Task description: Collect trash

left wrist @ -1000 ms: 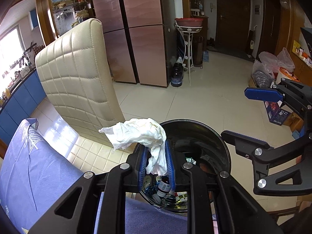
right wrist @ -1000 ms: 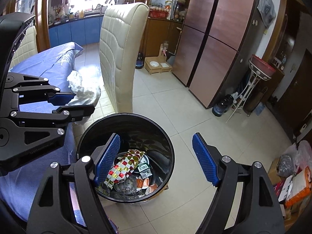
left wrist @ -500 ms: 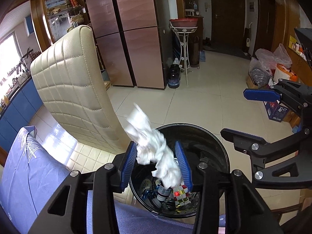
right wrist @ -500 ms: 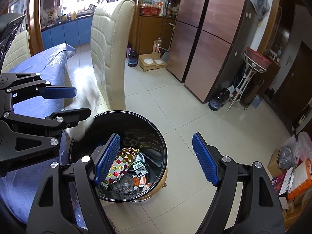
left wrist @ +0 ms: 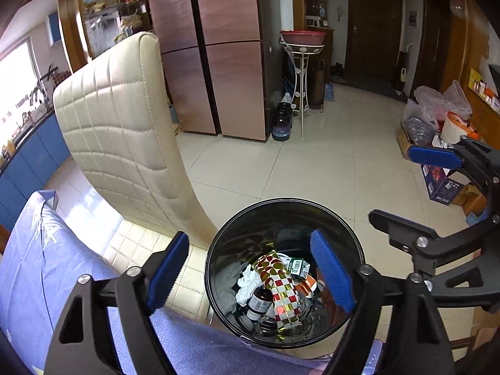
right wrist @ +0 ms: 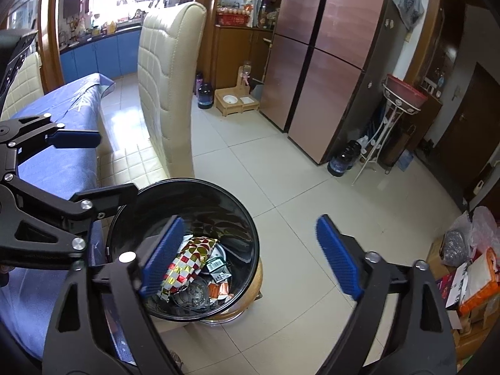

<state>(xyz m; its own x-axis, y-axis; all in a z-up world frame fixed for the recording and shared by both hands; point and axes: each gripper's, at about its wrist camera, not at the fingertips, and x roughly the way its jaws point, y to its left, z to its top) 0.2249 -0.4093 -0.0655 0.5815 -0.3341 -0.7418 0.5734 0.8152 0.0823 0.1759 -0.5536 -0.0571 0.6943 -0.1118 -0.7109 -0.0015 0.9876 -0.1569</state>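
Two claws hang over the black bin point(left wrist: 353, 240), both spread wide and holding nothing. Left claw point(left wrist: 250, 268) has just been opening, and the white tissue point(left wrist: 248, 284) now lies below it in the bin, against the checked foil wrapper point(left wrist: 279, 287) and a small brown bottle point(left wrist: 259, 303). Right claw point(right wrist: 250, 256), jaws just widened too, sits over the bin's far rim.
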